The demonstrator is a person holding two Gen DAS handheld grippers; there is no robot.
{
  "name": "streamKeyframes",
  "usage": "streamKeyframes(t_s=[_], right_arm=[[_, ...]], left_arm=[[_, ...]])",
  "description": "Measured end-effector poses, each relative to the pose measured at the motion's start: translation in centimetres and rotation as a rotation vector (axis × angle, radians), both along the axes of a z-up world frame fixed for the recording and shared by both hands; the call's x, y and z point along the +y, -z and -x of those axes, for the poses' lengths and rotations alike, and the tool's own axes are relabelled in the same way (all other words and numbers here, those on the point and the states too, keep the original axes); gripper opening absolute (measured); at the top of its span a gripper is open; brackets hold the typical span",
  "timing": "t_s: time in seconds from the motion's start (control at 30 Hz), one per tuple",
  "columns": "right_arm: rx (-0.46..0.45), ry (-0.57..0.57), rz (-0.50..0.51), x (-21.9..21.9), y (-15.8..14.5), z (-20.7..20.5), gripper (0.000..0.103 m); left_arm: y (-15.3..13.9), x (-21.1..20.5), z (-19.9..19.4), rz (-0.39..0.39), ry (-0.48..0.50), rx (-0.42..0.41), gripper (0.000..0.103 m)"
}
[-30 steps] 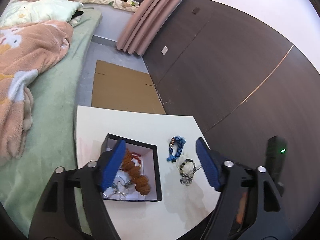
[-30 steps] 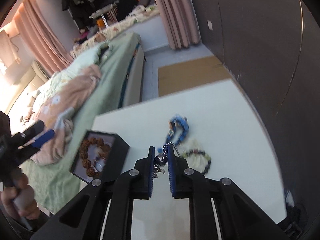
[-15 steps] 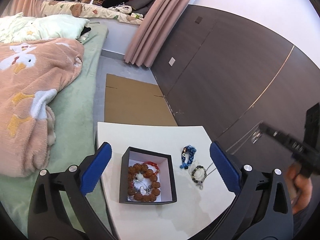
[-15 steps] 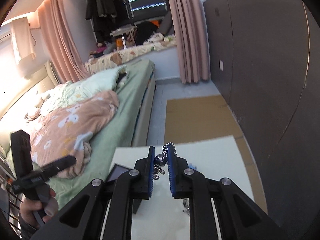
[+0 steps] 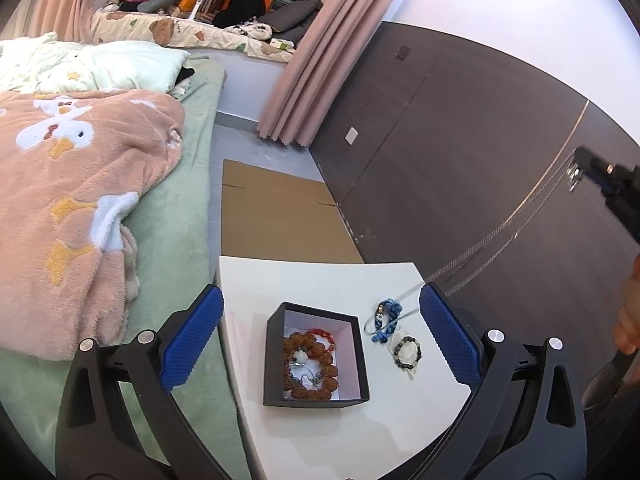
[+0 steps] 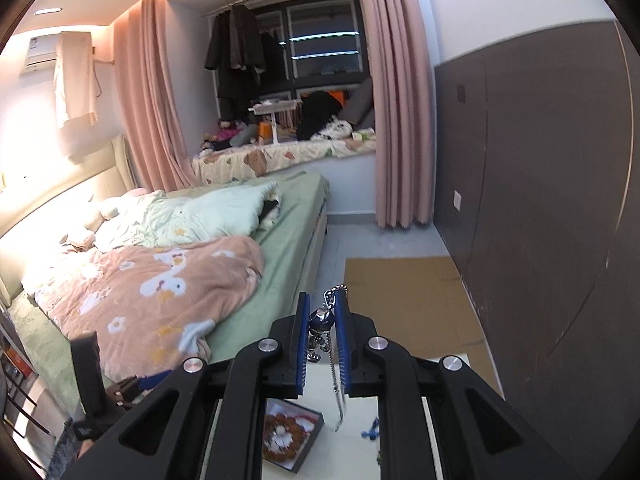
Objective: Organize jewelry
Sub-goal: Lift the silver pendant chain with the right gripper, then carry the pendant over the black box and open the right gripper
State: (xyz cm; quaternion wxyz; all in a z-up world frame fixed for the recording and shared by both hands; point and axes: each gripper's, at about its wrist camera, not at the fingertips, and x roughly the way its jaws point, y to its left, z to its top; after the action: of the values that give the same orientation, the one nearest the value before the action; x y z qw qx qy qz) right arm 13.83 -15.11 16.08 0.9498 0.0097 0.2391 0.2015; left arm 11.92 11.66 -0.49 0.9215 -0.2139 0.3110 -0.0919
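Now right hand-held gripper (image 6: pixel 322 334) has lifted necklace (image 6: pixel 320 322) higher.

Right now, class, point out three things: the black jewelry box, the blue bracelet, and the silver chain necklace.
black jewelry box (image 5: pixel 358 354), left wrist view, on its right wall.
blue bracelet (image 5: pixel 388 312), left wrist view, on its beaded loop.
silver chain necklace (image 6: pixel 322 318), right wrist view, on the pendant pinched in the right claw (image 6: pixel 322 312).

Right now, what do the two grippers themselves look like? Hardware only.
Both match: black angular plastic linkage arms with silver round bolts, and blue textured pads. Left gripper shows its pad faces; right gripper shows its pads edge-on. No cables, markings or sleeves visible.
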Motion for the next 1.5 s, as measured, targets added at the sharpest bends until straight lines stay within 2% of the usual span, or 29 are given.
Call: streamKeyframes(t_s=[0.23, 0.77, 0.93, 1.33, 1.4, 1.43, 1.47, 1.5], right_arm=[[-0.026, -0.048, 0.018, 2.8, -2.0, 0.0, 0.012], [0.035, -0.108, 0.034, 5.9, 1.6, -0.7, 0.013], [0.089, -0.116, 0.044, 6.3, 4.6, -1.4, 0.013], [0.295, -0.14, 0.042, 7.1, 15.2, -3.9, 0.014], [0.337, -0.152, 0.032, 7.1, 16.9, -4.4, 0.016], [0.356, -0.146, 0.034, 7.0, 17.5, -4.7, 0.026], [0.381, -0.141, 0.031, 6.7, 18.0, -4.9, 0.047], [0.381, -0.135, 0.023, 6.4, 18.2, -5.0, 0.056]], left_arm=[[-0.1, 1.1, 0.6, 0.017, -0.021, -0.009, 0.098], [-0.2, 1.8, 0.8, 0.04, -0.027, -0.017, 0.098], [-0.2, 1.9, 0.8, 0.039, -0.027, -0.013, 0.098], [0.4, 2.0, 0.3, 0.021, -0.037, 0.014, 0.098], [0.5, 1.8, 0.2, 0.013, -0.034, 0.02, 0.098], [0.5, 1.6, 0.2, 0.009, -0.032, 0.022, 0.098], [0.5, 1.4, 0.2, 0.002, -0.029, 0.024, 0.098], [0.6, 1.2, 0.2, -0.005, -0.027, 0.026, 0.098]])
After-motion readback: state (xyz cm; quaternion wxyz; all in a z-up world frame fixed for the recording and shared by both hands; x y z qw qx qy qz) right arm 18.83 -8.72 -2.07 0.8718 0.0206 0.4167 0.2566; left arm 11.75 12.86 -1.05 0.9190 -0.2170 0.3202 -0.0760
